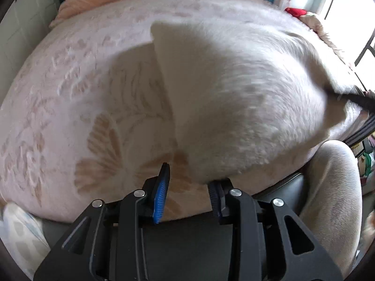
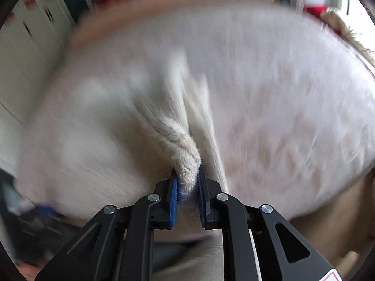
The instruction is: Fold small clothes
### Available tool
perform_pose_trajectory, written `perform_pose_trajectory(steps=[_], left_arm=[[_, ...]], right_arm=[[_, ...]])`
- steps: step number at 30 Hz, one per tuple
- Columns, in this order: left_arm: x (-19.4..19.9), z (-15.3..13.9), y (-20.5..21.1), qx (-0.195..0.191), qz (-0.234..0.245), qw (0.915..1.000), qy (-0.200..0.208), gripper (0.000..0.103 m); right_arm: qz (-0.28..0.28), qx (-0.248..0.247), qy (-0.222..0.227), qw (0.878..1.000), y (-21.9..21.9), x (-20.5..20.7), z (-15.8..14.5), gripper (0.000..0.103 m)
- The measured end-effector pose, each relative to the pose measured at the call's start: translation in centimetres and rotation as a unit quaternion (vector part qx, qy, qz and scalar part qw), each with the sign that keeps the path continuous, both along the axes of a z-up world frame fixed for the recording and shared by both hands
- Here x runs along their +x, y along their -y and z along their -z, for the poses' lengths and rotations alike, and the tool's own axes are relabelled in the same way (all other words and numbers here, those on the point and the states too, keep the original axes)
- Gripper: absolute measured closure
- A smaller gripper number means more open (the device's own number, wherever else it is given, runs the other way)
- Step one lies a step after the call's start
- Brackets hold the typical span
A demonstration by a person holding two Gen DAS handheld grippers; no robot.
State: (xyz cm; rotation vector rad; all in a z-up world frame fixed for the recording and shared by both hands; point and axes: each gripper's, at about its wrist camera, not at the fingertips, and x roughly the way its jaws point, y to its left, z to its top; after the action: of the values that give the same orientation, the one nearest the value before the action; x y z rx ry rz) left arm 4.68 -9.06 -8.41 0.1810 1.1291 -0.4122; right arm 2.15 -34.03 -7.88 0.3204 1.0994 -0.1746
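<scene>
Cream knitted garment [image 2: 185, 164] is shown lifted over the pink patterned bedspread [image 1: 58, 89], one bunched edge clamped between the blue pads of the right gripper [image 2: 188, 187], presumably so that a fold can be carried across. Left gripper [image 1: 189, 187] is held at the cloth's near edge, jaws apart, nothing visibly pinched. No container is visible.
</scene>
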Motion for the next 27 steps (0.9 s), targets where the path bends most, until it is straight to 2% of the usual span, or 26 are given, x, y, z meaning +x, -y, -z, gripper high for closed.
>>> perform_pose_trajectory(steps=[2, 5, 9, 11, 13, 15, 16, 17, 20, 22, 23, 24, 27], left_arm=[[-0.1, 0.0, -0.3, -0.004, -0.003, 1.0000, -0.007, 0.070], [-0.8, -1.4, -0.8, -0.002, 0.011, 0.9999, 0.001, 0.067], [-1.7, -3.7, -2.5, -0.024, 0.007, 0.9994, 0.022, 0.060], [-1.7, -4.3, -2.8, -0.031, 0.000, 0.9991, 0.028, 0.060], [-1.5, -4.9, -2.7, -0.029, -0.006, 0.9989, 0.037, 0.059], [-1.4, -5.4, -2.8, -0.025, -0.009, 0.9986, 0.046, 0.052], [-1.3, -5.7, -2.9, -0.018, -0.015, 0.9982, 0.054, 0.043], [-1.4, -5.9, -3.0, -0.017, -0.019, 0.9980, 0.058, 0.040], [-1.1, -6.2, -3.8, -0.020, -0.028, 0.9976, 0.060, 0.039], [-0.9, -5.9, -4.4, -0.019, -0.037, 0.9976, 0.056, 0.038], [-0.8, -5.8, -4.6, -0.019, -0.040, 0.9976, 0.053, 0.038], [-0.7, -5.6, -4.8, -0.018, -0.044, 0.9976, 0.050, 0.038], [-0.4, -5.8, -5.0, -0.019, -0.049, 0.9975, 0.048, 0.038]], right_arm=[[0.017, 0.019, 0.030, 0.999, 0.2, -1.0, -0.4, 0.087], [0.034, 0.046, 0.050, 0.997, 0.5, -2.0, -2.9, 0.076], [0.026, 0.021, 0.089, 0.995, -0.5, -2.3, -7.0, 0.073], [0.002, 0.042, 0.112, 0.993, -1.6, -1.5, -8.6, 0.073], [-0.035, 0.055, 0.127, 0.990, -3.9, 0.1, -10.0, 0.078], [-0.068, 0.058, 0.126, 0.988, -6.1, 1.5, -10.2, 0.087], [-0.082, 0.064, 0.122, 0.987, -7.1, 2.4, -10.0, 0.089], [-0.099, 0.077, 0.116, 0.985, -8.6, 3.3, -9.6, 0.090], [-0.133, 0.066, 0.086, 0.985, -11.7, 5.3, -7.6, 0.090], [-0.152, 0.043, 0.032, 0.987, -13.7, 6.7, -3.8, 0.090], [-0.158, 0.026, 0.007, 0.987, -14.2, 7.2, -0.9, 0.093], [-0.161, 0.029, 0.023, 0.986, -14.2, 7.2, 0.0, 0.094], [-0.154, 0.062, 0.017, 0.986, -13.3, 7.5, -2.2, 0.094]])
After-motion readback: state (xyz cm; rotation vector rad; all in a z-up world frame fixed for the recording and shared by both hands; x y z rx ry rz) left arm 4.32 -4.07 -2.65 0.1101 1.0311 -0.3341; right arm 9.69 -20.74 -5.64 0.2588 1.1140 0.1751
